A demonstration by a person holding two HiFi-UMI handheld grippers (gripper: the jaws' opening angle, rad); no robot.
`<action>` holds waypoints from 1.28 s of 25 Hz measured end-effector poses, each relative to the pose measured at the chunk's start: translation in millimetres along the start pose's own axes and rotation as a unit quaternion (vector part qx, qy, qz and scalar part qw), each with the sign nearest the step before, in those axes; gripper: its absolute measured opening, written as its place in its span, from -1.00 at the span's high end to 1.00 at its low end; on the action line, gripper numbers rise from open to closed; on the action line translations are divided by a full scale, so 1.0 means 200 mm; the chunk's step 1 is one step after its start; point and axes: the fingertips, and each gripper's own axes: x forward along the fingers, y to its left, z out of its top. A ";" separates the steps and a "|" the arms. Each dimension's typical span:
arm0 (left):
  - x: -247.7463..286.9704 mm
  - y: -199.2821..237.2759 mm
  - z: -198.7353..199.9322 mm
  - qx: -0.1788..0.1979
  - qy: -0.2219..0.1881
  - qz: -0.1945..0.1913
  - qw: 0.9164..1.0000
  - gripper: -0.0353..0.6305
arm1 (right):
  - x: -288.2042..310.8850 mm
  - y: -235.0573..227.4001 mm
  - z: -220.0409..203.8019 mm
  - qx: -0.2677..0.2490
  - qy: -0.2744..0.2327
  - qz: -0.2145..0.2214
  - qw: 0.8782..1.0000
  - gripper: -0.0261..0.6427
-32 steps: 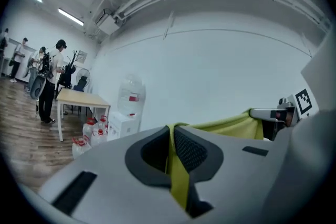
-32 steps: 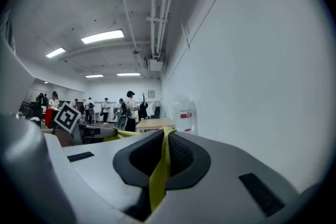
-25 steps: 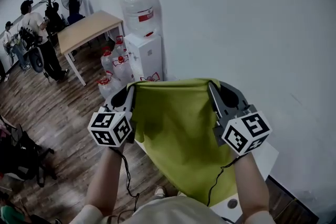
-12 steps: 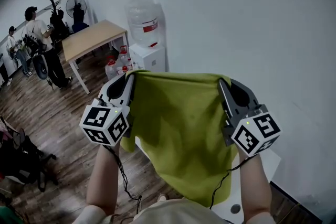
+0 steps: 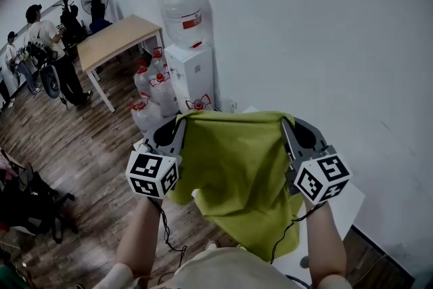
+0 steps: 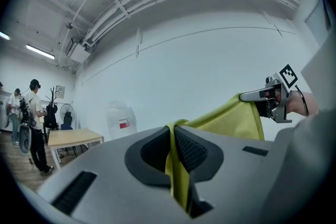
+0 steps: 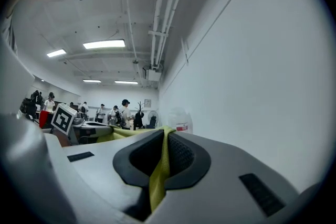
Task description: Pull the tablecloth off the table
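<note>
Tablecloth [image 5: 237, 169], yellow-green, hangs in the air between my two grippers. It is stretched along its top edge and droops down in front of me. A white table [image 5: 346, 203] shows below it at my right. Whether the lower hem touches that table I cannot tell.

My left gripper [image 5: 180, 122] is clamped on the top left corner. In the left gripper view both pads press a thin fold of the cloth, which runs down through the closed jaws. My right gripper [image 5: 286, 124] is clamped the same way on the top right corner, with a strip of cloth pinched between its pads in the right gripper view. Both grippers are raised to about the same height, with the cloth's width between them, and their jaws point away from me toward the white wall [image 5: 325, 30].

Beyond the cloth's top edge a water dispenser [image 5: 191, 74] stands against the wall, with spare bottles [image 5: 150, 88] on the wood floor beside it. Farther left is a wooden table [image 5: 115, 40], and people [image 5: 44, 37] stand near it.
</note>
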 end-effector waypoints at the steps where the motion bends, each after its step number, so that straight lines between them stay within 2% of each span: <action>1: 0.01 -0.01 -0.06 -0.002 0.010 -0.002 1.000 0.81 | 0.00 -0.01 -0.06 0.005 0.008 -0.002 1.000 0.83; 8: 0.00 -0.16 -0.45 0.003 0.080 -0.033 0.996 0.81 | -0.11 -0.06 -0.46 0.045 0.072 -0.020 0.996 0.83; 12: -0.02 -0.20 -0.60 -0.010 0.109 -0.028 0.994 0.81 | -0.18 -0.06 -0.71 0.079 0.111 -0.030 0.990 0.83; 15: -0.04 -0.24 -0.70 -0.022 0.127 -0.029 0.991 0.81 | -0.23 -0.04 -0.88 0.087 0.146 -0.039 0.985 0.83; 21: -0.09 -0.31 -0.91 -0.004 0.169 -0.040 0.985 0.81 | -0.33 -0.01 -1.08 0.085 0.190 -0.045 0.977 0.82; 25: -0.17 -0.29 -1.04 -0.021 0.200 -0.034 0.979 0.81 | -0.37 0.06 -1.16 0.127 0.209 -0.023 0.969 0.81; 27: -0.20 -0.29 -1.07 -0.038 0.206 -0.032 0.977 0.81 | -0.39 0.08 -1.19 0.107 0.223 -0.020 0.969 0.81; 32: -0.23 -0.28 -1.09 -0.045 0.210 -0.028 0.976 0.81 | -0.41 0.11 -1.22 -0.004 0.250 -0.019 0.968 0.80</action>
